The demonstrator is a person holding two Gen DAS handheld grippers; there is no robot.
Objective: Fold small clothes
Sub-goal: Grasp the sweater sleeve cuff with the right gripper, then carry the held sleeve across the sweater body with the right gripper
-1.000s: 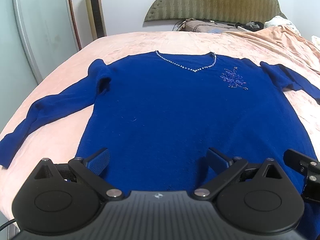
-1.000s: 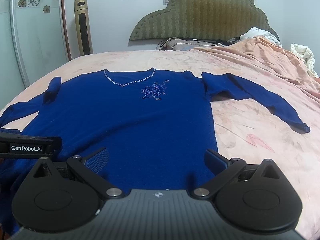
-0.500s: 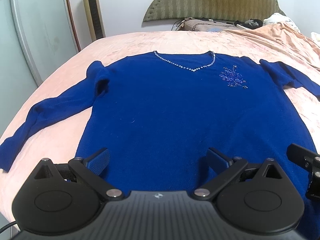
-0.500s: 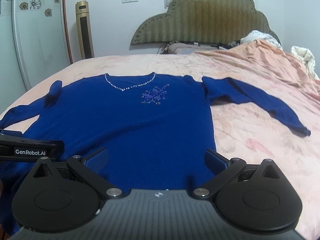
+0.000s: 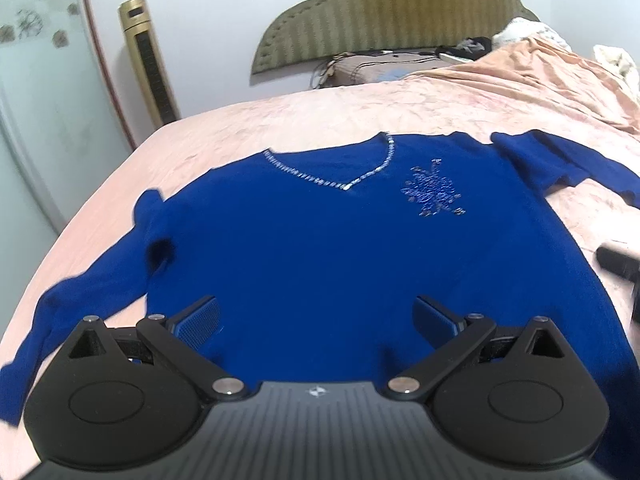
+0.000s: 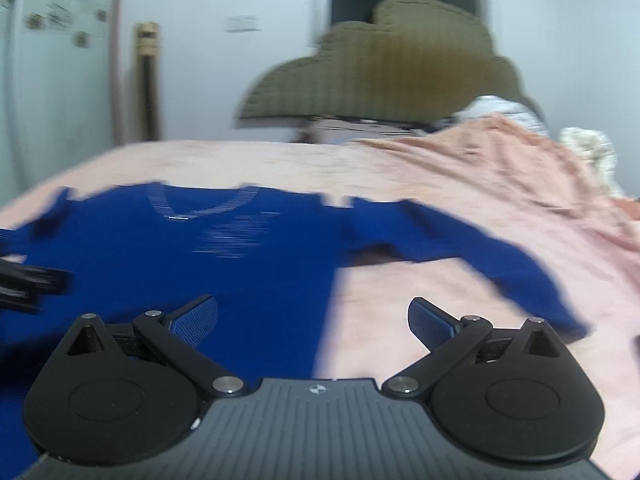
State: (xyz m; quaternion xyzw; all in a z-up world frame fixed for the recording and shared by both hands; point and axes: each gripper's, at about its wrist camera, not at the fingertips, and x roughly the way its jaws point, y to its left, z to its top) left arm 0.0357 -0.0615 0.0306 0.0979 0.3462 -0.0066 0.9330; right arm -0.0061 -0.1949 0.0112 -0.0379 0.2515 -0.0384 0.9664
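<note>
A royal blue long-sleeved sweater point(image 5: 340, 248) lies flat, front up, on the pink bedspread point(image 5: 280, 120), with a beaded V neckline point(image 5: 344, 184) and a beaded motif point(image 5: 434, 194). Its sleeves spread out to both sides. My left gripper point(image 5: 316, 318) is open and empty above the sweater's lower body. My right gripper point(image 6: 312, 318) is open and empty over the sweater's right side edge point(image 6: 332, 288), with the right sleeve point(image 6: 480, 248) beyond it. The right wrist view is motion blurred. Each gripper shows at the edge of the other's view.
An olive padded headboard point(image 5: 396, 12) stands at the far end with a pillow and cables point(image 5: 380, 68). A crumpled pink cover point(image 5: 540, 76) lies at the back right. A gold tower fan point(image 5: 148, 60) and a glass door point(image 5: 36, 100) stand at the left.
Both grippers have lifted and tilted up, so more of the wall and headboard shows. The right gripper has swung right, towards the sweater's side edge and right sleeve. Both stay open.
</note>
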